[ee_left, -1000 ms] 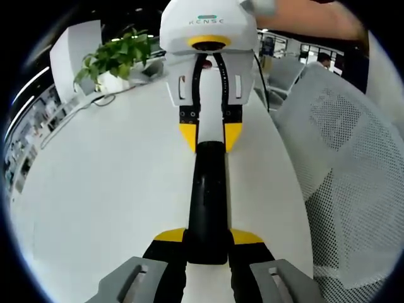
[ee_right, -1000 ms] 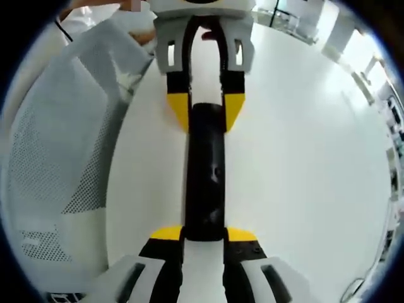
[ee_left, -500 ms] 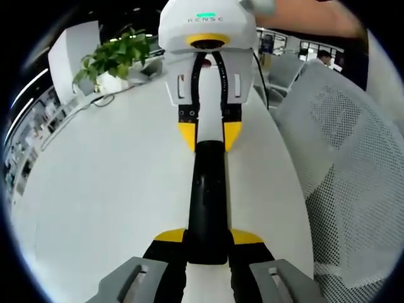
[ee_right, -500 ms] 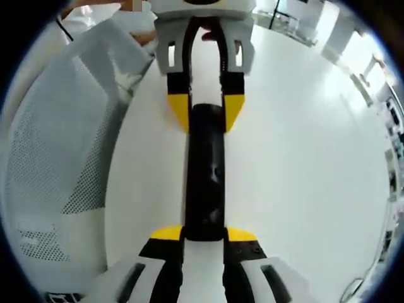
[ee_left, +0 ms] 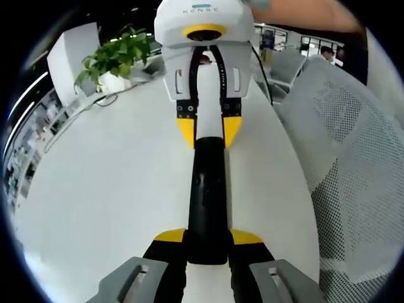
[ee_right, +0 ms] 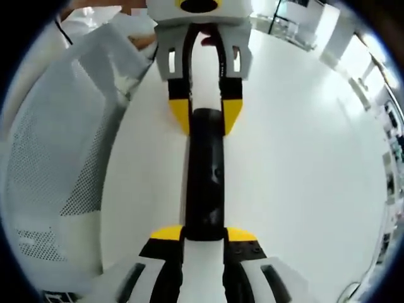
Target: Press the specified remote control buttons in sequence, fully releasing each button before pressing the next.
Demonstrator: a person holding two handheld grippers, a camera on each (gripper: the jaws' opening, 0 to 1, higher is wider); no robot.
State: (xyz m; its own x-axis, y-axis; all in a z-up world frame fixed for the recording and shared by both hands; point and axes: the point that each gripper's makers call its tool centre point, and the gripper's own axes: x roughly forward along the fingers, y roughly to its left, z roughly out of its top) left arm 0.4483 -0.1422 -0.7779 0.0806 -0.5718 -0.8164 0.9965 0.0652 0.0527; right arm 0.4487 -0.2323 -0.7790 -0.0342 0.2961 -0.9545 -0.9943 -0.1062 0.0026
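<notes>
Between our left gripper (ee_left: 207, 243) jaws, clamped, sits the black remote control (ee_left: 207, 202); our right gripper (ee_left: 207, 134) pinches its far end. Beside it a mesh chair (ee_left: 353, 164) crowds the white table (ee_left: 107, 189). Farther off, a potted plant (ee_left: 117, 57).

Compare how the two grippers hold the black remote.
The left gripper clamps one end of the black remote; the right gripper clamps the opposite end. The mesh chair lies to the left gripper's right, the right gripper's left. Both have yellow-tipped jaws shut on it above the white table.
</notes>
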